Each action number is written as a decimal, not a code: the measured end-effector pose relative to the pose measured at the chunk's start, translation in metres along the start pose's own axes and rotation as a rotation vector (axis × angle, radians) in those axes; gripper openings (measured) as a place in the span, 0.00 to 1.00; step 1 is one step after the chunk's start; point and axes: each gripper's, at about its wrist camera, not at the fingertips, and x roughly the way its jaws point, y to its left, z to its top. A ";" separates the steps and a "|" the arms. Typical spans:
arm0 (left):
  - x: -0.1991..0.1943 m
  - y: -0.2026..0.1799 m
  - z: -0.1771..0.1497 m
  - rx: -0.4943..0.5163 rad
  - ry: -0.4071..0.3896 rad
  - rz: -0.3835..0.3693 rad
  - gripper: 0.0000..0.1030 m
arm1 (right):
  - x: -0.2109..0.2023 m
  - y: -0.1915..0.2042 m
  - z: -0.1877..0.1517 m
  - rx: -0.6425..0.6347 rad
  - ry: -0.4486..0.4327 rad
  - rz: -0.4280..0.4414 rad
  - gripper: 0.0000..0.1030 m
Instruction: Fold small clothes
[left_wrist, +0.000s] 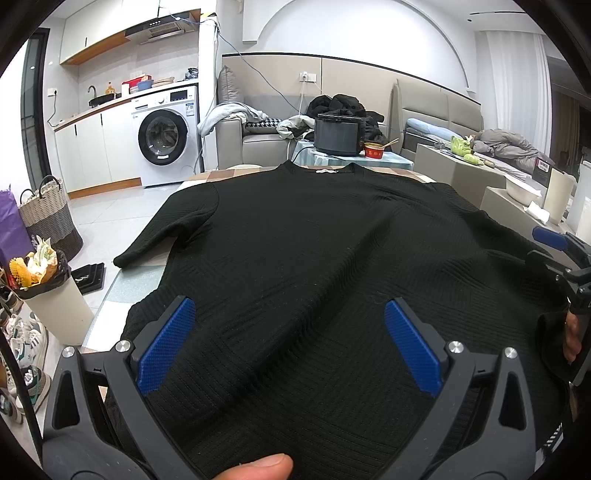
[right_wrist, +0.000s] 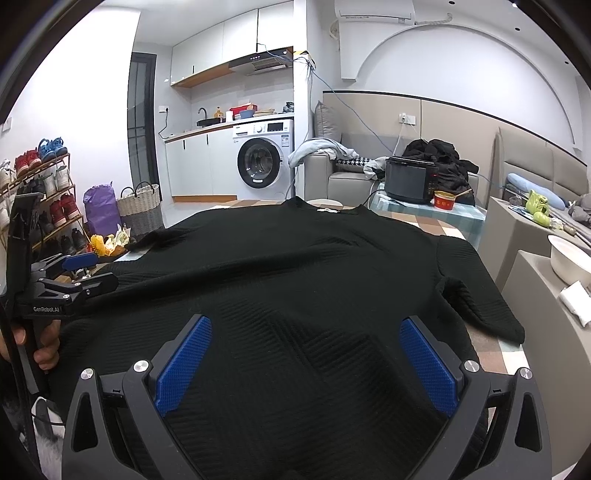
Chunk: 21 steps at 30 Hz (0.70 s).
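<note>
With both pairs of blue pads spread wide, my left tool (left_wrist: 290, 345) and my right tool (right_wrist: 306, 363) stand open and grip nothing, each at the bottom of its own frame above the near hem of the black sweater (left_wrist: 314, 266). The fabric fills the gap between the fingers in both views, though I cannot tell whether the pads touch it. In the left view the right tool (left_wrist: 554, 254) shows at the right edge, level with the sweater's side; in the right view the left tool (right_wrist: 79, 275) sits at the left edge, with a hand (right_wrist: 46, 345) gripping its handle below.

The sweater lies front down and spread flat on the surface (right_wrist: 495, 354), collar at the far end toward the centre of the frame, a white label visible at the neck. One sleeve (left_wrist: 162, 236) angles off to the left in the left view; the other sleeve (right_wrist: 476, 291) lies folded along the right side in the right view. Beyond it, in the upper middle, are a black oven (left_wrist: 338, 134), a red bowl (left_wrist: 373, 150) beside it, and a washing machine (left_wrist: 162, 138) to the left.
</note>
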 end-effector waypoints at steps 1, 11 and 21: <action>0.000 0.000 0.000 0.001 0.000 0.001 0.99 | 0.000 0.000 0.000 -0.001 0.001 -0.001 1.00; 0.000 0.000 0.000 0.000 0.001 0.000 0.99 | -0.001 0.001 0.000 -0.003 0.002 -0.005 1.00; -0.005 0.003 0.001 -0.006 -0.003 0.003 0.99 | 0.004 0.004 0.000 -0.014 0.025 -0.019 1.00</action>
